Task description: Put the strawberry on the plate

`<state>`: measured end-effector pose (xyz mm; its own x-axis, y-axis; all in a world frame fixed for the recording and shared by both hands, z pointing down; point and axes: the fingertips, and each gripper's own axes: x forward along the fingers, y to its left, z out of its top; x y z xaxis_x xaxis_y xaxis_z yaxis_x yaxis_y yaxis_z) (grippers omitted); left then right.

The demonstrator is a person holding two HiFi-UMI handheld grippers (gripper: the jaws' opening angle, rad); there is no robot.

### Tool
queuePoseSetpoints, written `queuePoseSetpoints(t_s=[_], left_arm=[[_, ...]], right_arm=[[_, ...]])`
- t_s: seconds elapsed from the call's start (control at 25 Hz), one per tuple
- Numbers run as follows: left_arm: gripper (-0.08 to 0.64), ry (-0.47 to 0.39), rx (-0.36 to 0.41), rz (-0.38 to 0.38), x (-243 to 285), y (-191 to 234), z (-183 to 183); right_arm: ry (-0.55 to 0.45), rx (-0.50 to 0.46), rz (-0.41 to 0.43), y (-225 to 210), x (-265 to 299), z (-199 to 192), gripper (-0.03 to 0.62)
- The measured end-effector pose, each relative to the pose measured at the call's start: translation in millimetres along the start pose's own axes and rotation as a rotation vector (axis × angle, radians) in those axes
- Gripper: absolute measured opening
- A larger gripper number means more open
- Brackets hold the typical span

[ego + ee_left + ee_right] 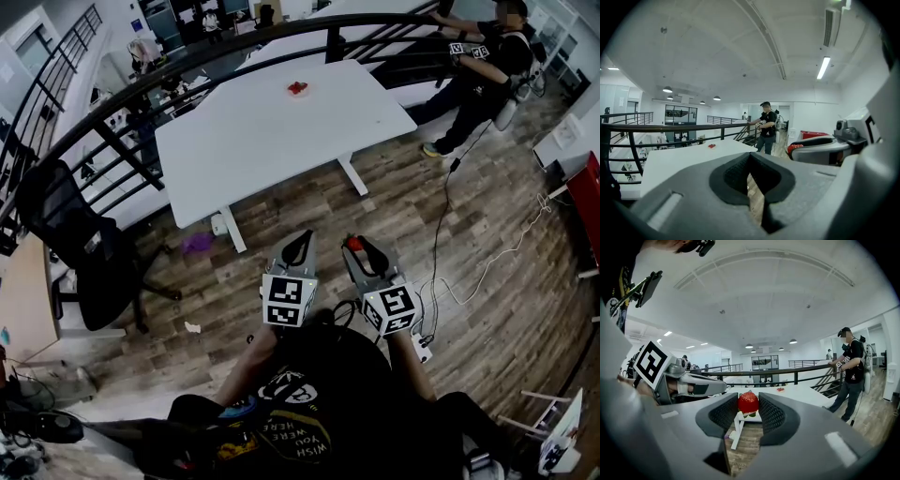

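A red strawberry (749, 402) is pinched between the black pads of my right gripper (749, 405), which is shut on it. In the head view the same strawberry (353, 245) shows at the tips of the right gripper (357, 247), held at waist height over the wood floor. My left gripper (298, 246) hangs beside it with its tips together and nothing in them. Well ahead, the white table (244, 141) carries a small plate (307, 95) with something red on it. The table is out of reach of both grippers.
A black office chair (80, 248) stands at the left. A dark railing (187, 66) curves behind the table. A person (487, 66) leans on it at the back right. A cable (487, 267) trails over the floor on the right, and a purple scrap (197, 244) lies near a table leg.
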<state>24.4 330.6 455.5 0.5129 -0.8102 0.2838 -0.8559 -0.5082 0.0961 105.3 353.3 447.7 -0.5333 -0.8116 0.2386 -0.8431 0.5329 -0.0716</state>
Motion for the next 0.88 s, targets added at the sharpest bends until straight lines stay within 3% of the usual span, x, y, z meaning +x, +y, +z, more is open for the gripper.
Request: queuePoseSetpoints(t_s=[0.64, 0.88], left_arm=[[0.005, 0.063, -0.012, 0.075, 22, -18, -17], [0.005, 0.085, -0.013, 0.037, 39, -16, -24]], right_arm=[[0.032, 0.062, 0.057, -38, -2, -25, 0.14], [0.052, 0.084, 0.038, -45, 9, -31, 0.14]])
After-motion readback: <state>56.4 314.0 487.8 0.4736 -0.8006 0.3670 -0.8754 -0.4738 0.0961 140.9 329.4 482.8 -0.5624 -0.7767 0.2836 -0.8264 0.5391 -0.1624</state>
